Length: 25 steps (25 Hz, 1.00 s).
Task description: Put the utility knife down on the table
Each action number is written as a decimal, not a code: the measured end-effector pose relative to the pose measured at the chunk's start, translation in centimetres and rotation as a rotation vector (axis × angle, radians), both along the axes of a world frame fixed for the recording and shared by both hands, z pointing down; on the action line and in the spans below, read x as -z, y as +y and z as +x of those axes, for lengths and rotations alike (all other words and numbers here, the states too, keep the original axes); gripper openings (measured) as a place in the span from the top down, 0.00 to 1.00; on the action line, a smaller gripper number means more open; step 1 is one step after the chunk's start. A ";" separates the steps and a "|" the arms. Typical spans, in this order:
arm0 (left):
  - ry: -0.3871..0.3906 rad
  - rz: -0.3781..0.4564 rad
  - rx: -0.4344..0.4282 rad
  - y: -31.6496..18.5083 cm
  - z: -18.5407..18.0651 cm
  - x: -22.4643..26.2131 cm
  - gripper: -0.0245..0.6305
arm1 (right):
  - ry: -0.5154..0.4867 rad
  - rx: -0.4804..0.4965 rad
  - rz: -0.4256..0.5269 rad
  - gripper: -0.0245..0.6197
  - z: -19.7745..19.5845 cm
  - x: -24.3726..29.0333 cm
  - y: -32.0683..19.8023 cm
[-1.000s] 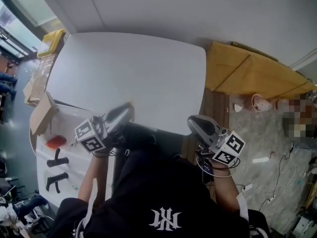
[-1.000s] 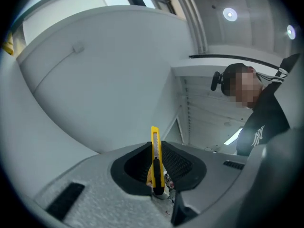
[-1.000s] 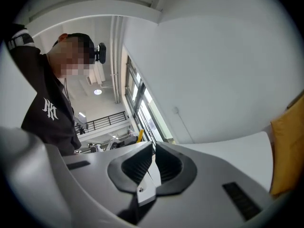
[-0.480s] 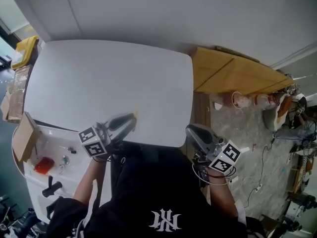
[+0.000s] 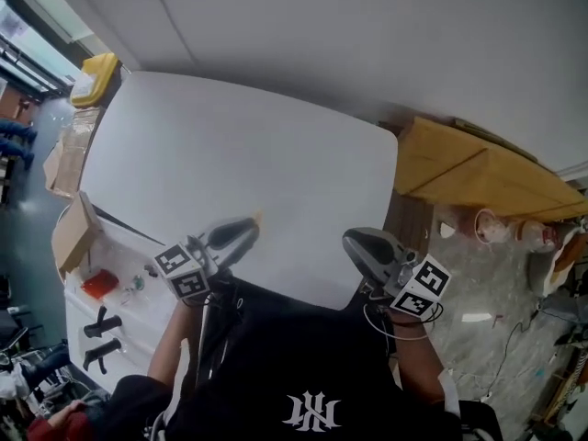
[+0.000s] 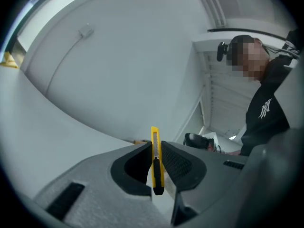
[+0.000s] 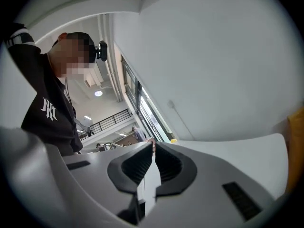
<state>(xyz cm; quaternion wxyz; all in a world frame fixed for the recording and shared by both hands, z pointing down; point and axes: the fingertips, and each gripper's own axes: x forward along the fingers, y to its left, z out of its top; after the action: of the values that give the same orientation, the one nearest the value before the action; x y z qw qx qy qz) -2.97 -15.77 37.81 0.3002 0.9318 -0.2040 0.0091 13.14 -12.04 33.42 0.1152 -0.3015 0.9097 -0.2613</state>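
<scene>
The left gripper (image 6: 153,148) pinches the utility knife (image 6: 156,165) between its jaws, with the near edge of the table (image 5: 230,154) just below them. Opened here, the knife could fall off. The right gripper (image 7: 153,148) sits closed, empty.

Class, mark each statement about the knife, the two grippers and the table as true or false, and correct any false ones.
1. The left gripper grips a yellow utility knife. True.
2. The table has a white top. True.
3. The utility knife lies flat on the table. False: it is clamped between the left gripper's fingers.
4. The right gripper holds a second knife. False: nothing sits between its fingers, which are close together.
</scene>
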 end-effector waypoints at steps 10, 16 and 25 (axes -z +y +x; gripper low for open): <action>-0.348 0.020 0.234 -8.4 -3.0 -5.9 0.87 | -0.030 0.193 -0.086 0.95 0.8 -8.3 -7.2; -0.563 0.044 0.140 -13.7 -4.5 -13.9 0.87 | -0.038 0.152 -0.117 0.95 -1.6 -13.8 -11.1; -0.805 0.052 0.012 -16.1 -5.5 -21.7 0.87 | -0.030 0.205 -0.087 0.95 -6.9 -18.1 -13.0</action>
<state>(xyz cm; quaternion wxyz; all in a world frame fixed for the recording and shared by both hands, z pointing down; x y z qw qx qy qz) -8.49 -31.90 59.46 0.1729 0.8598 -0.3107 0.3664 6.23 -25.08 51.49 0.0884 -0.2076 0.9217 -0.3154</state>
